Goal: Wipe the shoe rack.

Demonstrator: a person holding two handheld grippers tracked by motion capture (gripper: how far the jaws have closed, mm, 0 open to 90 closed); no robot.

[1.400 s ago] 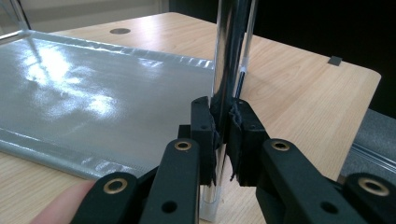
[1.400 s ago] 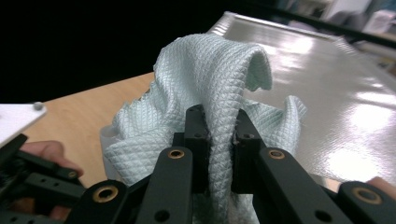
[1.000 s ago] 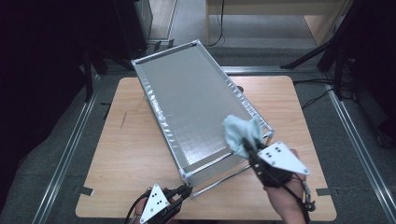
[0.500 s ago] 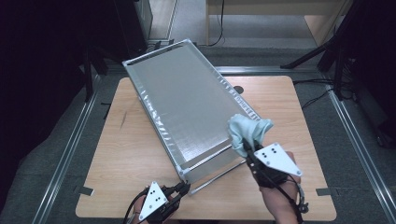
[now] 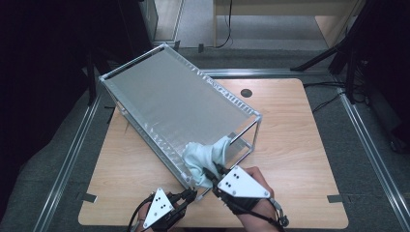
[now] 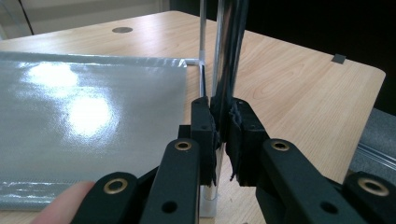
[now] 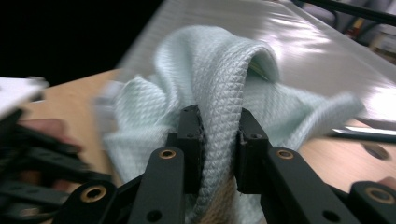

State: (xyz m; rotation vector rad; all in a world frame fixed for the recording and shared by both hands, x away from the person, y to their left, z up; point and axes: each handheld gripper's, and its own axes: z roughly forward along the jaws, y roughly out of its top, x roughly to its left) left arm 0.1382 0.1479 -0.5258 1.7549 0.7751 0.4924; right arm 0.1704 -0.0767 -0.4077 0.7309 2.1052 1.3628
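Observation:
A metal-framed rack with a silver sheet panel [image 5: 174, 104] stands tilted on the wooden table [image 5: 300, 145]. My left gripper [image 5: 192, 194] is shut on the rack's near corner post [image 6: 224, 56], which runs up between its jaws [image 6: 223, 116]. Beside that post lies the silver sheet [image 6: 84, 107]. A pale green cloth [image 5: 203, 157] rests on the panel's near end. My right gripper [image 5: 209, 174] holds the cloth [image 7: 210, 70]; its jaws [image 7: 219, 126] have just been opening slightly, with a thick fold still pinched between the pads. The silver panel [image 7: 289, 37] lies behind the cloth.
A round cable hole [image 5: 246, 93] sits at the table's far side, right of the rack. Small grey tape marks [image 5: 335, 198] lie near the front corners. Metal floor rails [image 5: 367, 145] flank the table, and dark stands rise at the right.
The rack has swung so its far end sits further left. My right gripper has carried the cloth left along the panel's near end toward the left gripper, which has stayed put.

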